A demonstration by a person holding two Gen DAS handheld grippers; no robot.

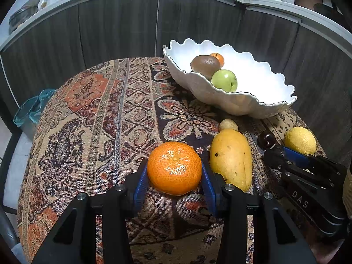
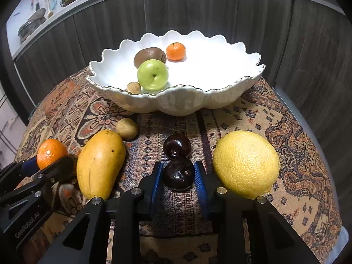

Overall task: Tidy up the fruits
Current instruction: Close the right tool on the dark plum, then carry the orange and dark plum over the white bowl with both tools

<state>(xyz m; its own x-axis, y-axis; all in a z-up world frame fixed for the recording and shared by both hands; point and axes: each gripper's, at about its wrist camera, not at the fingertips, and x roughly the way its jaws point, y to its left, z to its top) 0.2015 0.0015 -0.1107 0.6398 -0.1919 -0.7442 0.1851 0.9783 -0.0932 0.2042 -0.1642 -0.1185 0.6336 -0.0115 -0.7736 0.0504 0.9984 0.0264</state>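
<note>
- R gripper pressing both blue pads against near dark plum, on patterned cloth.
- 2nd dark plum sitting just behind, touching it.
- Lemon lying just to the right; mango to the left.
- L gripper at far left, clamping a tangerine.
- White scalloped bowl behind, holding green apple, kiwi, small orange.

Counter under patterned cloth, white scalloped bowl at back, mango, lemon, tangerine, two dark plums, small tan fruit in front
</note>
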